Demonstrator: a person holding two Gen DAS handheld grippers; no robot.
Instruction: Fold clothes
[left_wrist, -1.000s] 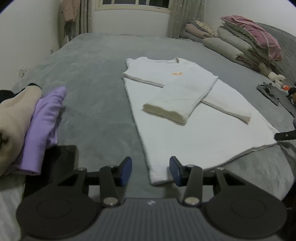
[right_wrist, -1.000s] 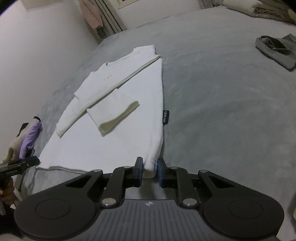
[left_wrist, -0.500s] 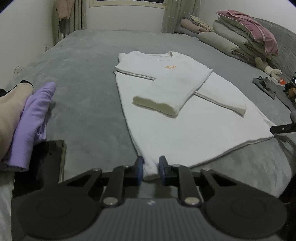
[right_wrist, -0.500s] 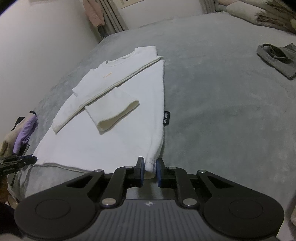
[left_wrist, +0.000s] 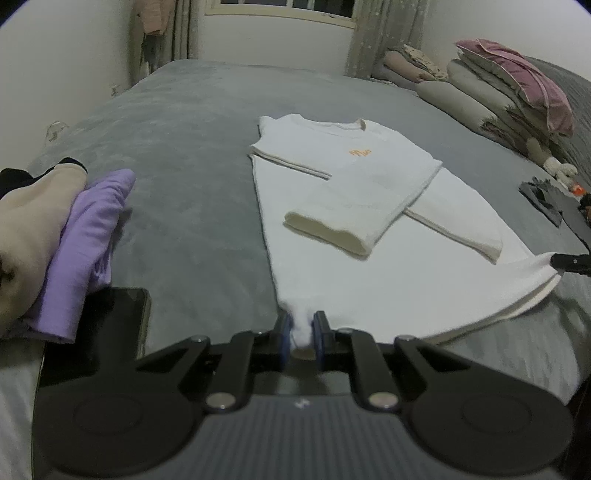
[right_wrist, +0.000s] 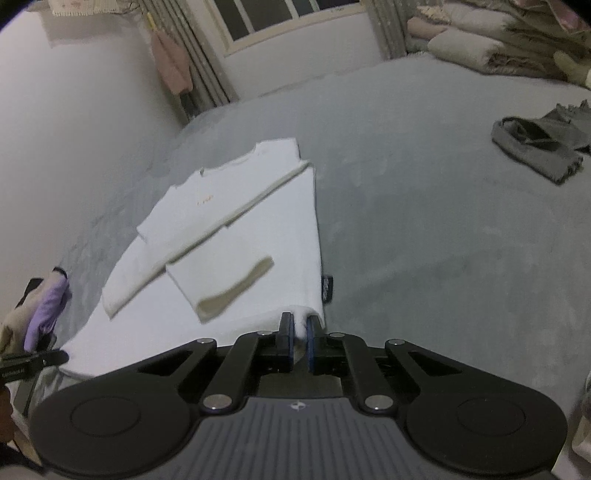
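- a grey plush bed (left_wrist: 192, 155) carries everything.
- a white sweatshirt (left_wrist: 369, 266) lies flat near its middle, sleeves folded across the chest.
- left of the sweatshirt, at the bed's edge: a purple garment (left_wrist: 88, 236) against a beige one (left_wrist: 26, 236), and a dark phone (left_wrist: 110, 325) just beside them.
- right of the sweatshirt: a crumpled grey garment (right_wrist: 539, 147).
- beyond the sweatshirt to the right: stacked bedding with a pink pillow (left_wrist: 517, 92).

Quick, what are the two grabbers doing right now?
Left gripper: closed, pinching a hem corner of the white long-sleeved cotton shirt.
Right gripper: closed, pinching the shirt's other hem corner.
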